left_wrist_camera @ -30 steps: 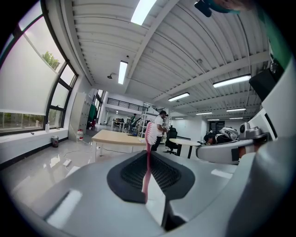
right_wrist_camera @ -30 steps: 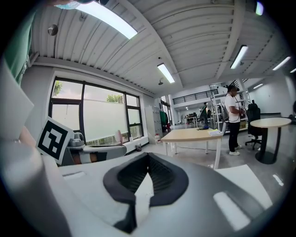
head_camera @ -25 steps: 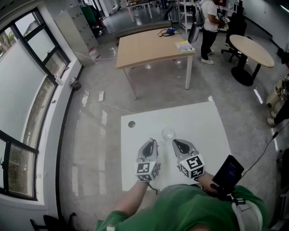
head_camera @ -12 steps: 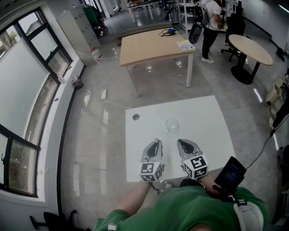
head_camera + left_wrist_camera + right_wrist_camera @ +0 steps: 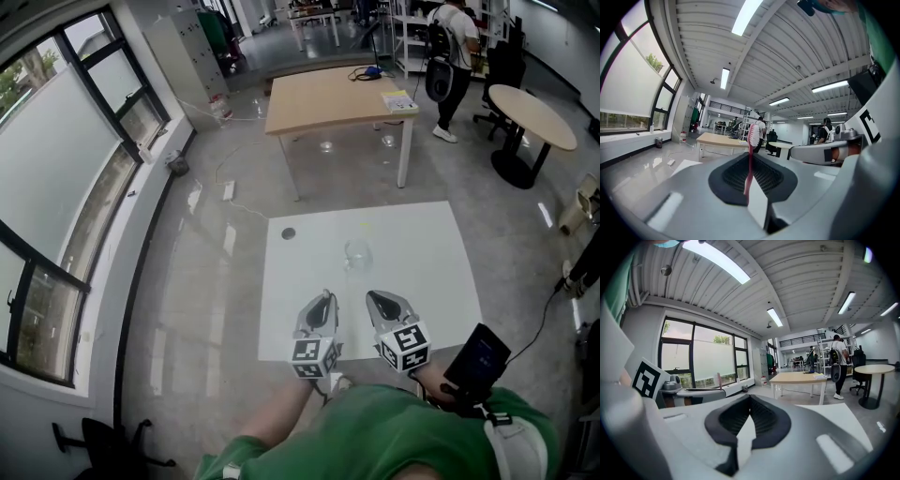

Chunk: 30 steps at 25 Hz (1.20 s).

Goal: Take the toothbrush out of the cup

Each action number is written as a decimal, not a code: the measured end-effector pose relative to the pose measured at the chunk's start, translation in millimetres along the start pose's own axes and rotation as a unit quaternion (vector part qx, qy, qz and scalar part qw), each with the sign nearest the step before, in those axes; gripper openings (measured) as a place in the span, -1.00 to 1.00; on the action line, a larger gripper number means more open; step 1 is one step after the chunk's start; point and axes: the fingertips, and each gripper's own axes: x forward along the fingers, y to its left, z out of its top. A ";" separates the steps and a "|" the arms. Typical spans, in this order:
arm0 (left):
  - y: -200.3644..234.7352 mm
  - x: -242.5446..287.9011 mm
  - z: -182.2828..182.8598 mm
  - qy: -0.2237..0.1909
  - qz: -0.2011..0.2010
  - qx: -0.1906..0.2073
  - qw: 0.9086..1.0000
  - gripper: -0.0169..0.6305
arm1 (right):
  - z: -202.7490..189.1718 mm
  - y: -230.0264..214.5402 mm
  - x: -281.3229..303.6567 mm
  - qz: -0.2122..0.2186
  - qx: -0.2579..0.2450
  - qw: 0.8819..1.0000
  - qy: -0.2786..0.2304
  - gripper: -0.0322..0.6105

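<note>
A clear glass cup (image 5: 357, 251) stands upright near the middle of the white table (image 5: 431, 262), and I see nothing in it. My left gripper (image 5: 324, 299) hovers over the table's near part, short of the cup and apart from it. In the left gripper view it (image 5: 751, 159) is shut on a pink toothbrush (image 5: 750, 157), which stands upright between the pads with its bristle head on top. The toothbrush (image 5: 718, 379) also shows small at the left of the right gripper view. My right gripper (image 5: 373, 299) is beside the left one, its jaws (image 5: 749, 399) shut with nothing in them.
A small dark round spot (image 5: 288, 233) marks the table's far left corner. Beyond the table stand a wooden desk (image 5: 337, 94) and a round table (image 5: 532, 103), with a person (image 5: 448, 42) standing near them. Windows run along the left wall. A phone (image 5: 478, 356) is strapped by my right arm.
Both grippers have drawn back from the cup toward me, the left one still shut on the toothbrush. The cup now sits farther ahead of the fingertips.
</note>
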 end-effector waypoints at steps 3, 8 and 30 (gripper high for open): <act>-24.1 -18.0 4.6 -0.003 0.010 -0.003 1.000 -0.87 | 7.0 1.8 -30.2 0.007 -0.004 1.000 -0.003 -0.89; -34.5 -25.3 -6.4 -0.006 0.020 -0.009 1.000 -0.87 | -3.8 -3.1 -44.5 0.010 -0.004 1.000 -0.005 -0.89; -52.4 -43.7 -10.7 -0.011 0.032 -0.006 0.999 -0.87 | -13.9 1.2 -72.6 0.014 -0.009 1.000 -0.007 -0.89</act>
